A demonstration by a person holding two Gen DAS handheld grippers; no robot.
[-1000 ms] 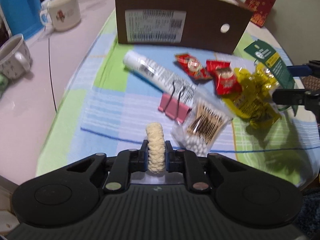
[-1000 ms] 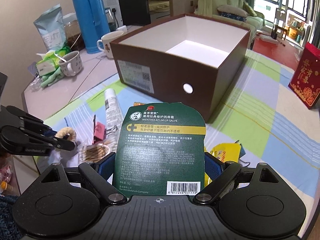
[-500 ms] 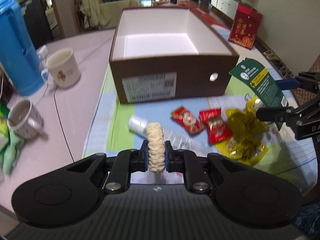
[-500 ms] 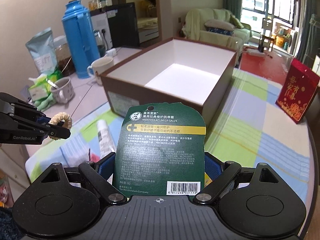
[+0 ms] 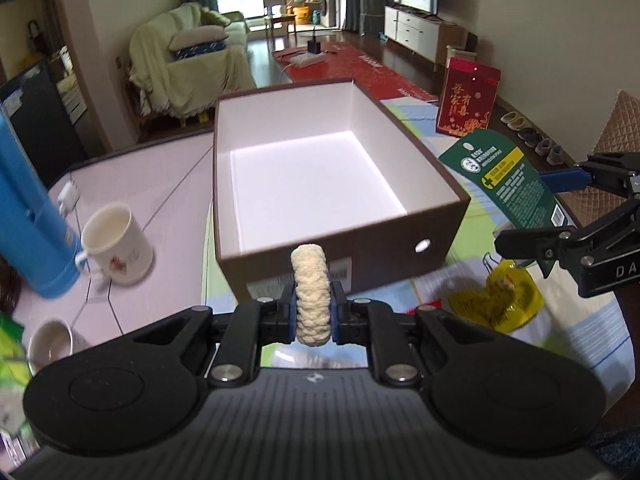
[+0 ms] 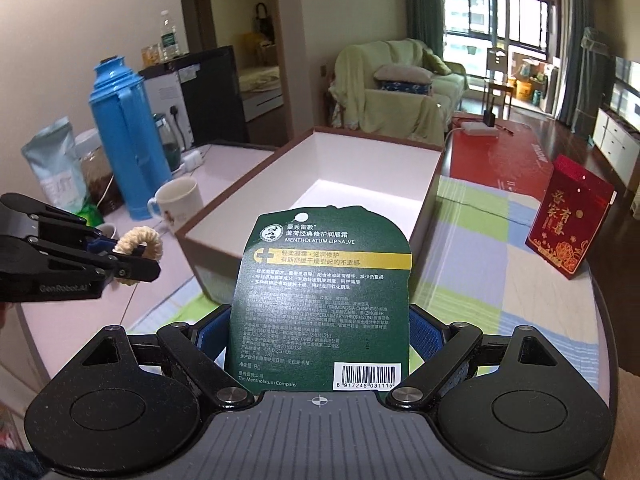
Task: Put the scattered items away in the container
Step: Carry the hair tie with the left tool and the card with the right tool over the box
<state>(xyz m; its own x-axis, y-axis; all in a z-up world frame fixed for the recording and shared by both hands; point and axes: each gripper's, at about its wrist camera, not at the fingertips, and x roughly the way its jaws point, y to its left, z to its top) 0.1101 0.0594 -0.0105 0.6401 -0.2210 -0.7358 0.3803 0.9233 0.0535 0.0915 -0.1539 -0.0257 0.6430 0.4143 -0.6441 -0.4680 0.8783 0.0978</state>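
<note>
A: Starting at the far left, what does each camera catch?

B: The left wrist view has a blue thermos (image 5: 28, 216) left of the left claw (image 5: 313, 312), then a white mug (image 5: 118, 250) and a metal cup (image 5: 50, 344) lower down. The right wrist view alone shows the thermos at full height, plus a pale foil bag (image 6: 56, 168) and a jar behind it.

A: And the left claw itself?

B: It is clamped narrowly on a cream braided hair tie (image 5: 311, 292), which stands on edge between the pads. From the right wrist view it appears side-on as a ring, held in the air off the near left corner of the box.

A: Where is the container?

B: The brown shoebox (image 5: 436, 236) with its white inside sits straight ahead of both claws, open and with nothing in it. Only the left view shows its front label and round finger hole.

A: The right claw?

B: The right claw (image 6: 318, 332) grips a green Mentholatum lip salve card (image 6: 320, 300) upright by its edges. The printed back and barcode read only in its own view.

A: Anything further right?

B: A yellow packet (image 5: 500, 300) lies on the checked cloth (image 6: 500, 280) below the right claw, seen only from the left view. A red gift box (image 6: 568, 220) stands to the right of the shoebox.
</note>
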